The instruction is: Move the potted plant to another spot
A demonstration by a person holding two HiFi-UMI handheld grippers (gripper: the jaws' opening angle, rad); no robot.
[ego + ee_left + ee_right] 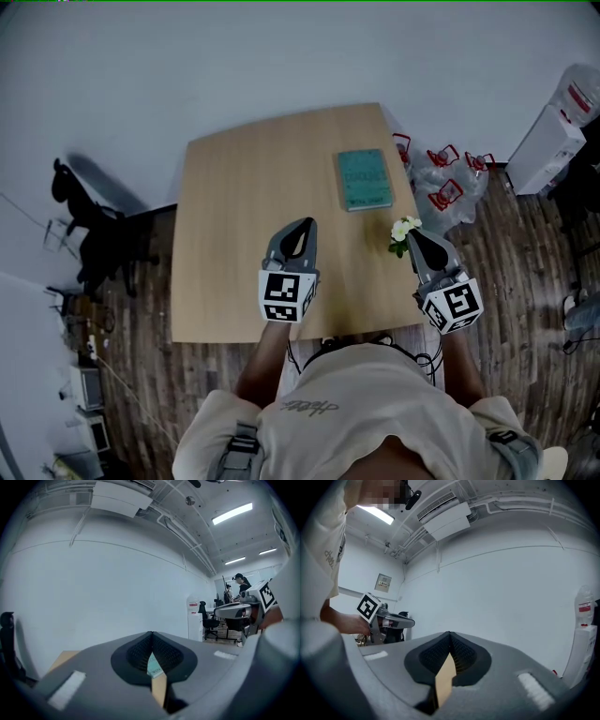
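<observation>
Your left gripper and right gripper both have their jaws pressed together with nothing between them, above the near half of the wooden table. A teal book lies farther off, toward the white wall. The potted plant sits just beside your right gripper's tip. Its pot is hidden, and only white blossoms and green leaves show.

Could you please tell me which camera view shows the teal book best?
The head view: the whole teal book lies flat on the table. The left gripper view shows only a sliver low in frame; the right gripper view shows none.
</observation>
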